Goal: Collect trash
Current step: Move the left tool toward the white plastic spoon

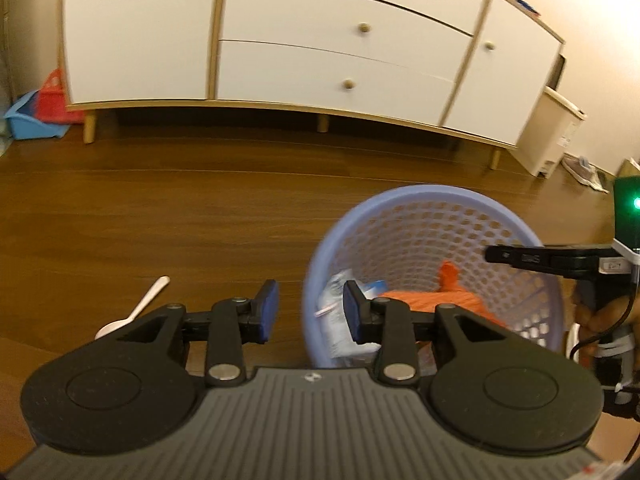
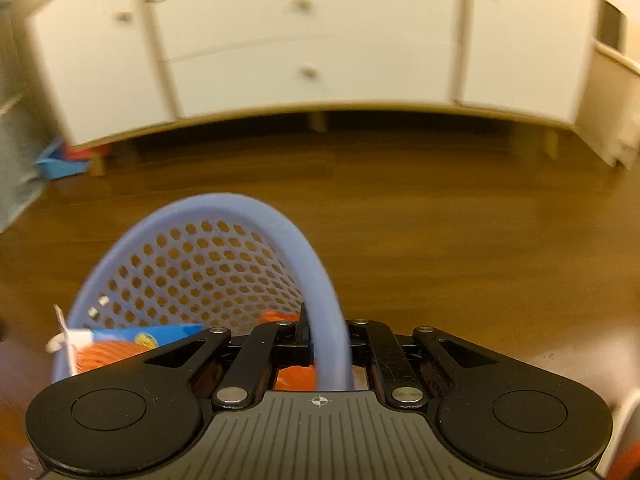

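Right gripper (image 2: 330, 340) pinches the blue basket (image 2: 280, 220) rim; orange trash (image 1: 436, 300) and wrappers inside. Left gripper (image 1: 310, 308) spread, empty, just beside basket. White spoon (image 1: 136, 308) on floor, left. White dresser (image 1: 320, 40) behind.

A white sideboard (image 1: 304, 40) with pale wood trim and round knobs fills the 12 o'clock stretch of the left wrist view, standing on short legs over the brown wood floor (image 1: 180, 208). It shows 3 stacked drawers between 2 doors. At 9 o'clock, a blue bin (image 1: 32, 118) and a red basket (image 1: 54, 94) sit by its leg. At 2 o'clock stands a low cream cabinet (image 1: 550, 136)
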`<state>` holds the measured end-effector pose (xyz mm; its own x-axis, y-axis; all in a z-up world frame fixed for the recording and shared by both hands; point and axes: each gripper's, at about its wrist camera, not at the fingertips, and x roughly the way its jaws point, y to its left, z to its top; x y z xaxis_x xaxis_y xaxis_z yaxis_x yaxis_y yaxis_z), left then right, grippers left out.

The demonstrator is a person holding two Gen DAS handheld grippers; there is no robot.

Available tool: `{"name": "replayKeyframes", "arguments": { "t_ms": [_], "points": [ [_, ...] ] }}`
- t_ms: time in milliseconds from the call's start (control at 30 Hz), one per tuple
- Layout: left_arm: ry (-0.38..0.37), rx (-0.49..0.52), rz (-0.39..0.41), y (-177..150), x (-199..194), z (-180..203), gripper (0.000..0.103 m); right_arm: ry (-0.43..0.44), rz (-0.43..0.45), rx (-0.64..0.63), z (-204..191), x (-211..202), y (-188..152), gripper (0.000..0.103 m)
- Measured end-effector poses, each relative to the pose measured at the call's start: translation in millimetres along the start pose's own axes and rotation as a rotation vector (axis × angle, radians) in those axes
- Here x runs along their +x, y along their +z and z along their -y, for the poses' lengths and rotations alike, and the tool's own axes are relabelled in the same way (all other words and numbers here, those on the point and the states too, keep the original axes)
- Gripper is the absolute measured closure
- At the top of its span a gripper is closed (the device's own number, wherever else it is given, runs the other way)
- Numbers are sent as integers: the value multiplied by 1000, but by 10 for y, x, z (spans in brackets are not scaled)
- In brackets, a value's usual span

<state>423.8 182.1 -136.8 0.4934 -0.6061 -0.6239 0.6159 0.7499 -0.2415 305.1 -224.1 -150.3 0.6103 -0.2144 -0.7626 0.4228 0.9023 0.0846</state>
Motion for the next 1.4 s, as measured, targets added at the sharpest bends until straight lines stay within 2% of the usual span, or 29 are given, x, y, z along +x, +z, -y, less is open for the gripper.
{"name": "replayKeyframes", "arguments": {
  "t_ms": [100,133,267,500,967,1400],
  "points": [
    [20,-5,6,-2,-12,-77,74,-27,-66,148,318,96,2,102],
    [29,-6,6,-10,-7,-104,73,-25,-70,162,359,102,-5,102],
    [67,-25,-16,-77,63,-225,73,-5,-43,109,279,54,-3,102],
    [124,-34,-63,-239,152,-406,73,-3,-42,134,305,87,15,102],
    [234,-87,-99,-430,338,-871,71,9,-29,148,352,98,4,102],
    [321,-101,-167,-635,662,-1250,71,0,-10,138,308,94,-12,102]
  ]
}}
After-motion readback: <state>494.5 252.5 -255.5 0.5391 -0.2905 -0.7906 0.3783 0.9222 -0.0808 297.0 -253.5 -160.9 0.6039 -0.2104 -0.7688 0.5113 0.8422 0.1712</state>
